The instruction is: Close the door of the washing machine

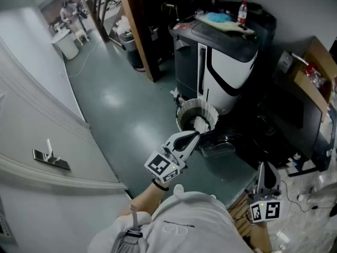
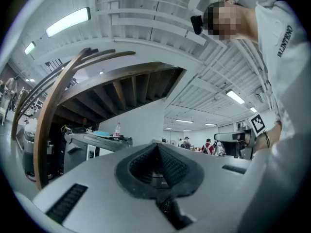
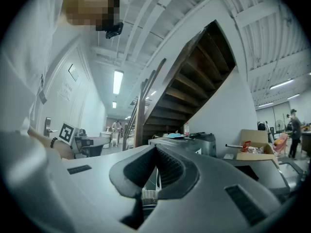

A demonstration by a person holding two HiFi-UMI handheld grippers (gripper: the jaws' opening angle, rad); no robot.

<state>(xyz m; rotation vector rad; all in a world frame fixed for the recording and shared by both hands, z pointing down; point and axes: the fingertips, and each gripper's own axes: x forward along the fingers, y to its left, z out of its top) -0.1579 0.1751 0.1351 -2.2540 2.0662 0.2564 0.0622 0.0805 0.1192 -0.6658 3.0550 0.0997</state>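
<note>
Judging from how things lie, the closing looks either already done or not possible to confirm. The washing machine [image 1: 224, 62] shows no door standing open. Its flat grey top lies level, with a blue cloth [image 1: 217, 18] and a bottle [image 1: 242, 12] resting on it, though its dark flanks are too dim to rule out a hatch there. Neither tool is on the machine. The left gripper [image 1: 196, 136] hovers in front of the machine, close to a laundry basket [image 1: 184, 111] that sits on the floor just before it. Its jaws are pressed together with nothing between them. The right gripper [image 1: 263, 166] hangs well apart from the machine, off to its right and nearer the person, its jaws likewise closed on nothing. If the door is indeed down, what remains seems no more than a check that it has latched. If some hatch is ajar out of sight, the push has yet to be made. The machine stands upright beside the wooden stair, its long axis vertical. Its white front panel with the black curved band faces toward the person, and its top faces the ceiling.
</note>
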